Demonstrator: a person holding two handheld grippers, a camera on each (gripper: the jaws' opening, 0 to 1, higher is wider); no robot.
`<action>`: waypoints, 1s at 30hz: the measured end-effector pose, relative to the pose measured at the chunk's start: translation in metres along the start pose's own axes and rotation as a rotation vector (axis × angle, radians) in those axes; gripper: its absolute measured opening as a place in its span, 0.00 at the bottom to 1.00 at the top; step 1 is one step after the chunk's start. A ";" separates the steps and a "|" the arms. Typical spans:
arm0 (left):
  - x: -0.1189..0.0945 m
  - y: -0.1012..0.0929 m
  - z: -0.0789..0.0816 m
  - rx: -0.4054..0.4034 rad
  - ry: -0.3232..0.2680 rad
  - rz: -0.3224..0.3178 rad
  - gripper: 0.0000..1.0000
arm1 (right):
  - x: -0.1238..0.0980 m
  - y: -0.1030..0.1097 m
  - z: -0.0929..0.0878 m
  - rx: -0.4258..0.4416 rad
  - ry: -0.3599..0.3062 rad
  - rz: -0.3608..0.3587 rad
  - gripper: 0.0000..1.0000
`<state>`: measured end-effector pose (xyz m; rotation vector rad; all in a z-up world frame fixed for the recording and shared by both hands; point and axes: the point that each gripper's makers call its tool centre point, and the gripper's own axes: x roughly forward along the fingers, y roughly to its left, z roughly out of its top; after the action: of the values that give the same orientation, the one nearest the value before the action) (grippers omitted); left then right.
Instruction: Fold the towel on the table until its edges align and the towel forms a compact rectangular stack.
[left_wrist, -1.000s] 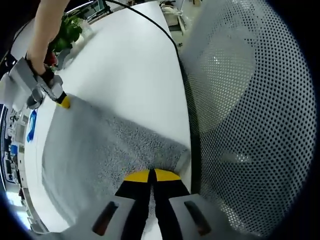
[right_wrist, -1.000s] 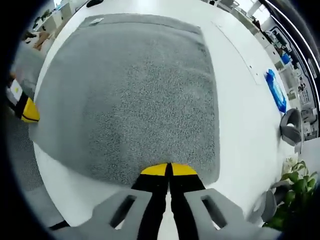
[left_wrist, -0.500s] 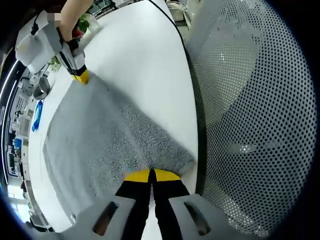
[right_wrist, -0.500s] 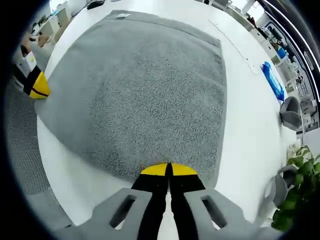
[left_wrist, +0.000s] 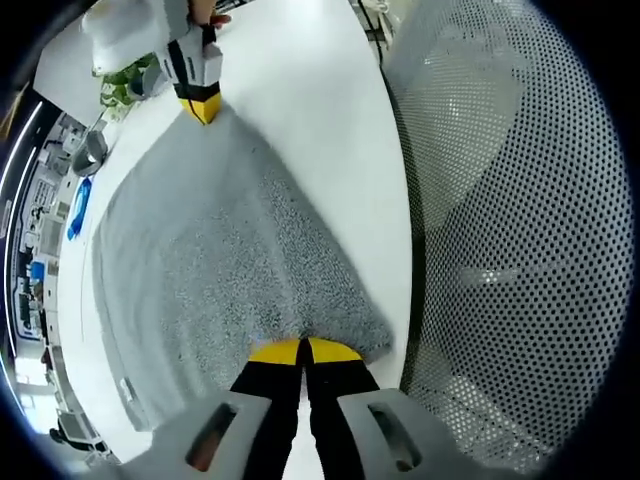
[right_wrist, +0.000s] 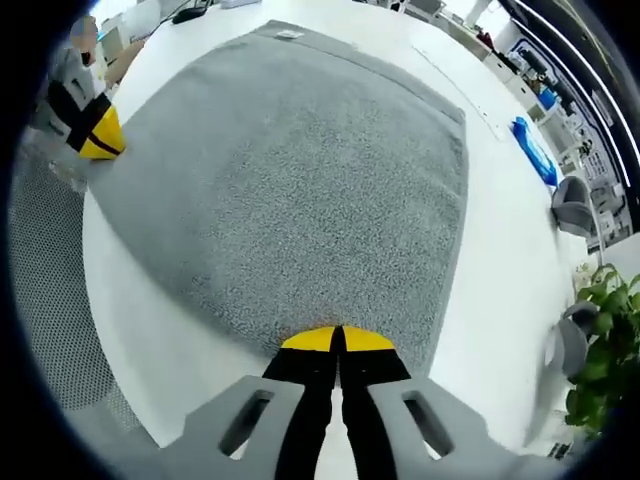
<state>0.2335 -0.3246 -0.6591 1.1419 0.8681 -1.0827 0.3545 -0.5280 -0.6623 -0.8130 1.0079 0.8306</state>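
A grey towel (left_wrist: 190, 250) lies partly spread on the white table (left_wrist: 300, 100); its near edge hangs lifted between the two grippers. My left gripper (left_wrist: 303, 350) is shut on one near corner of the towel. In the left gripper view the right gripper (left_wrist: 200, 100) holds the other corner, higher up the picture. The right gripper view has the towel (right_wrist: 290, 180) stretching away, with my right gripper (right_wrist: 338, 340) shut on its corner. There the left gripper (right_wrist: 95, 135) pinches the opposite corner at far left.
A perforated grey chair back (left_wrist: 510, 230) stands close beside the table edge. A green plant (right_wrist: 600, 370), a blue object (right_wrist: 530, 150) and a grey object (right_wrist: 575, 205) sit along the table's far side. Desks and clutter lie beyond.
Both grippers have risen with the towel's near edge, which now stands higher off the table. The two held corners look further apart, and the edge is pulled tauter.
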 end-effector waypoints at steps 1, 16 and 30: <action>0.000 0.001 -0.002 -0.002 0.003 0.000 0.01 | -0.001 0.002 -0.001 0.010 -0.006 0.003 0.00; -0.006 0.010 -0.039 0.066 -0.005 -0.008 0.01 | -0.010 0.043 0.000 0.108 -0.109 0.024 0.00; -0.011 0.024 -0.071 0.101 -0.043 0.033 0.01 | -0.021 0.094 0.006 0.096 -0.312 0.129 0.00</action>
<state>0.2537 -0.2516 -0.6577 1.2086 0.7659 -1.1308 0.2683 -0.4851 -0.6584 -0.5202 0.8207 0.9775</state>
